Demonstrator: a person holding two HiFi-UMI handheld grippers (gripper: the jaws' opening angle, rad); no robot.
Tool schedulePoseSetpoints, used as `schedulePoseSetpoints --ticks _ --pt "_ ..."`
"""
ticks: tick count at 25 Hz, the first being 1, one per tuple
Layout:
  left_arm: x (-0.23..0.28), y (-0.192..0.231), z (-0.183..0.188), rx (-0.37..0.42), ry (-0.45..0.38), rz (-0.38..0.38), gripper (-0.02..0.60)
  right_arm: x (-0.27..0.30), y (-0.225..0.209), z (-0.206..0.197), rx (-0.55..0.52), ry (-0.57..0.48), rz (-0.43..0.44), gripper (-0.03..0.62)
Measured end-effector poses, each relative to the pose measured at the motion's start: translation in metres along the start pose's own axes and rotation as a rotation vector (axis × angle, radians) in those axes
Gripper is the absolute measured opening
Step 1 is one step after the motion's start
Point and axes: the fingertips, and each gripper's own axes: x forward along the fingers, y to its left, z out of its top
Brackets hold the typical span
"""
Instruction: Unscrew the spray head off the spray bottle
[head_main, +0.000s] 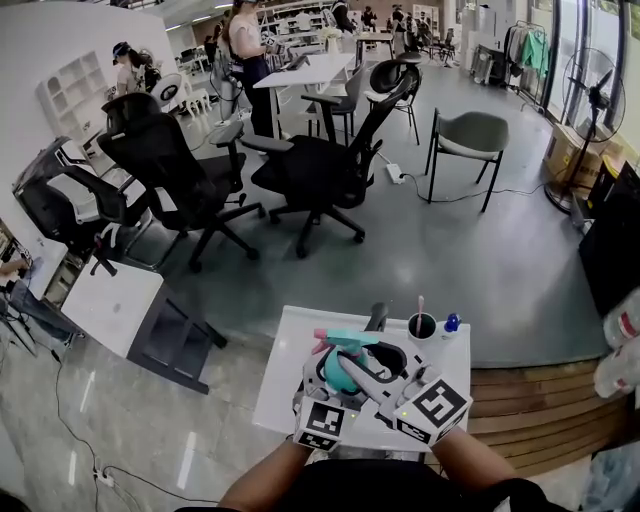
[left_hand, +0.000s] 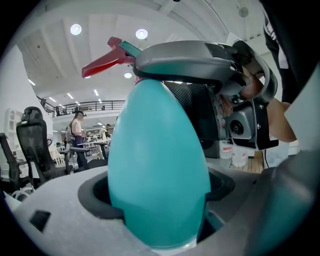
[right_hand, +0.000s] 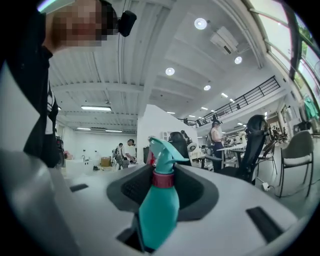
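Left gripper (left_hand: 157, 196) is clamped on the fat teal belly of the spray bottle (left_hand: 160, 165), which from my feed fills most of that gripper's view, smooth and egg-shaped, narrowing toward the top. Right gripper (right_hand: 164, 188) is pinched at the neck, with its dark pads on either side of the red collar (right_hand: 163, 179) just under the teal spray head (right_hand: 162, 150). A red trigger (left_hand: 102, 60) juts out from the head to the left in the left gripper view. On the head view I see the bottle held up between the two grippers, tilted, above the near part of the white desk (head_main: 285, 370); a dark cup (head_main: 422, 326) stands at the desk's far edge.
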Motion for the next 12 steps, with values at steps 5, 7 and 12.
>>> schedulePoseSetpoints --ticks 5,7,12 --pt "-0.002 -0.009 0.011 0.002 -0.023 -0.074 0.462 -0.005 0.002 0.002 0.003 0.006 0.048 0.140" --pt "-0.003 -0.016 0.015 -0.009 -0.040 -0.137 0.462 -0.007 0.003 0.004 0.005 0.006 0.084 0.138" --pt "-0.016 -0.037 0.025 0.043 -0.092 -0.345 0.462 -0.019 0.016 0.012 0.023 -0.003 0.282 0.138"
